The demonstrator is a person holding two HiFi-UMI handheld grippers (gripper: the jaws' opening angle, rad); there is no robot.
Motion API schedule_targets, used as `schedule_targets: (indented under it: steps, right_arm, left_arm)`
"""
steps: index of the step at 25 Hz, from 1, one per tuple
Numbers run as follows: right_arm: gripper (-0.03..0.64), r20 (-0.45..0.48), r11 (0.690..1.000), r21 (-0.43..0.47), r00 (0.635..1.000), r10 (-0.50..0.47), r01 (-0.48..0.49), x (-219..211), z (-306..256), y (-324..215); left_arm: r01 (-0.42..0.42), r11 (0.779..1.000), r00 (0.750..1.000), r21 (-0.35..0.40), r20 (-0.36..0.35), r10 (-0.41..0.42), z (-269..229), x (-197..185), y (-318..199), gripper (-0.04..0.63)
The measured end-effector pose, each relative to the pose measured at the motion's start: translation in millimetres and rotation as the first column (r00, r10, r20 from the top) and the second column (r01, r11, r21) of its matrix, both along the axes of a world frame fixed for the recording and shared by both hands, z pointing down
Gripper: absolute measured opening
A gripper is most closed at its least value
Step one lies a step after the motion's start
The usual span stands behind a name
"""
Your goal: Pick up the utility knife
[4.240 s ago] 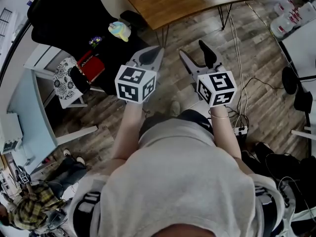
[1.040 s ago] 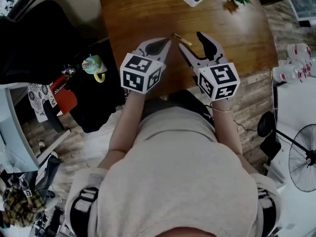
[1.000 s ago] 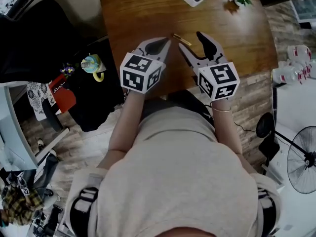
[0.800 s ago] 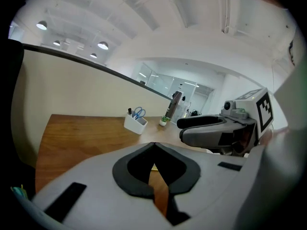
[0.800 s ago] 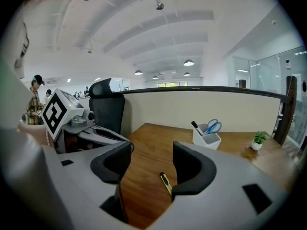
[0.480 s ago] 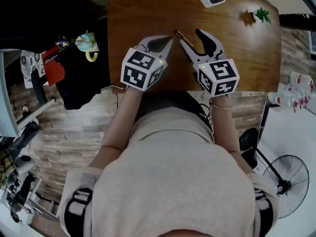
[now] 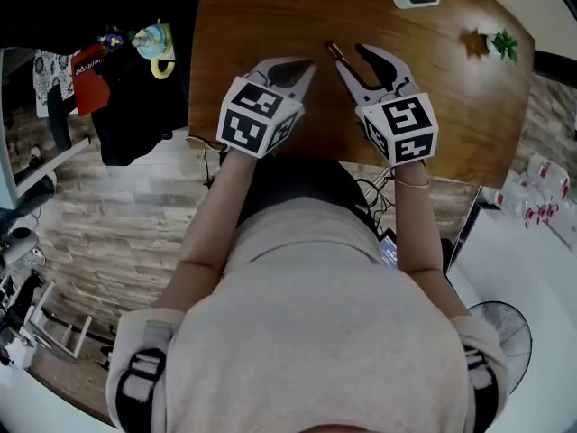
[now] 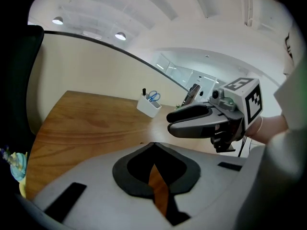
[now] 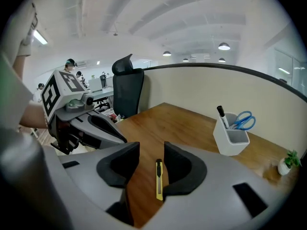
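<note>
The utility knife, slim and yellow with a black tip, lies flat on the wooden table. In the right gripper view it sits between the jaws of my right gripper, close to the right-hand pad. Those jaws are closing, and neither pad touches the knife. From the head view the knife pokes out just beyond the right gripper. My left gripper hovers beside it to the left, shut and empty; in its own view the tips meet over bare wood.
A white pen holder with a marker and blue scissors stands at the far side of the table. A small potted plant is at the right. A black chair and a cluttered black surface flank the table's left edge.
Both grippers have come down toward the table and forward. The right jaws have narrowed, and the knife now lies between their tips. The left jaws stay together.
</note>
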State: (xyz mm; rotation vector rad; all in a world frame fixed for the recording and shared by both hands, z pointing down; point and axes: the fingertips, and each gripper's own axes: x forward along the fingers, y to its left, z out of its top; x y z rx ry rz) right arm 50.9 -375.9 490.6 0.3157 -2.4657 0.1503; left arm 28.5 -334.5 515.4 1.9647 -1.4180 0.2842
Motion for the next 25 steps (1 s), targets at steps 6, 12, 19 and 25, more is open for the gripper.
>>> schedule_targets:
  steps: [6,12,19,25]
  right_arm:
    - [0.146,-0.061,0.998,-0.024,0.996,-0.063,0.062,-3.8,29.0,-1.5]
    - [0.129,-0.134,0.995,-0.050,0.987,-0.093,0.087,-3.8,61.3,-4.0]
    - [0.124,-0.211,0.993,-0.052,0.970,-0.119,0.110,-4.8,89.0,-9.6]
    - [0.121,-0.248,0.991,-0.069,0.961,-0.127,0.113,-1.5,107.1,-11.0]
  left_arm:
    - [0.018,1.000,1.000,-0.009,-0.024,-0.019,15.5,6.5,-3.9,0.014]
    - [0.037,0.999,0.999,-0.019,-0.032,-0.038,28.0,7.3,-9.3,0.014]
    - [0.054,0.998,0.998,-0.041,-0.036,-0.056,42.1,4.1,-12.4,0.014]
    - [0.063,0.997,0.997,-0.050,-0.039,-0.065,49.2,3.4,-14.0,0.014]
